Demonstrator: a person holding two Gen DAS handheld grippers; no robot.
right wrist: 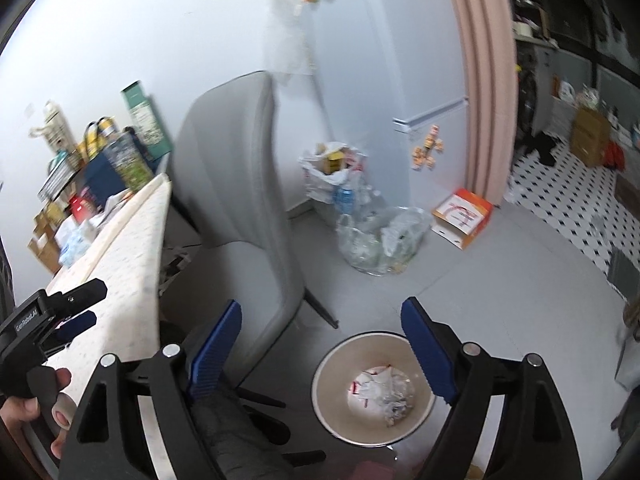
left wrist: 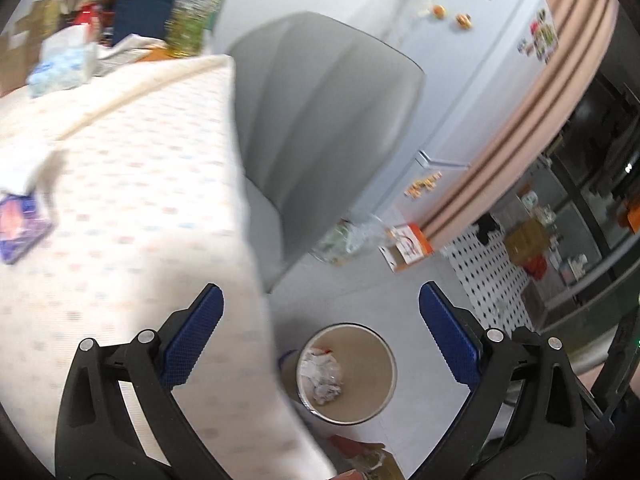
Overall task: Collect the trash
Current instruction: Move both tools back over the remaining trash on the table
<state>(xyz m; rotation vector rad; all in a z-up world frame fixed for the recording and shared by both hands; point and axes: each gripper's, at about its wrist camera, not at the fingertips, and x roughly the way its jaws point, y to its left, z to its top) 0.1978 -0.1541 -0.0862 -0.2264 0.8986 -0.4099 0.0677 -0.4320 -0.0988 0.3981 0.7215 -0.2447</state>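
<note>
A round beige trash bin [left wrist: 384, 344] stands on the grey floor below the table edge, with crumpled wrappers and paper [left wrist: 322, 376] lying inside. In the right wrist view the same bin [right wrist: 332, 364] holds the trash [right wrist: 384, 392]. My left gripper [left wrist: 320, 304] hangs open above the table's corner and the bin, nothing between its blue pads. My right gripper [right wrist: 322, 320] is open too, above the bin, and holds nothing. On the table lie a purple packet [left wrist: 20, 228] and a white scrap [left wrist: 36, 168] at the left. The left gripper [right wrist: 76, 308] also shows at the right wrist view's left edge, held by a hand [right wrist: 36, 404].
A grey chair [left wrist: 320, 120] stands between the table [left wrist: 120, 200] and the white fridge [left wrist: 472, 60]. Clear plastic bags [right wrist: 376, 240] of bottles and an orange box [right wrist: 462, 216] sit on the floor by the fridge. Boxes, bags and tissues [left wrist: 64, 64] crowd the table's far end.
</note>
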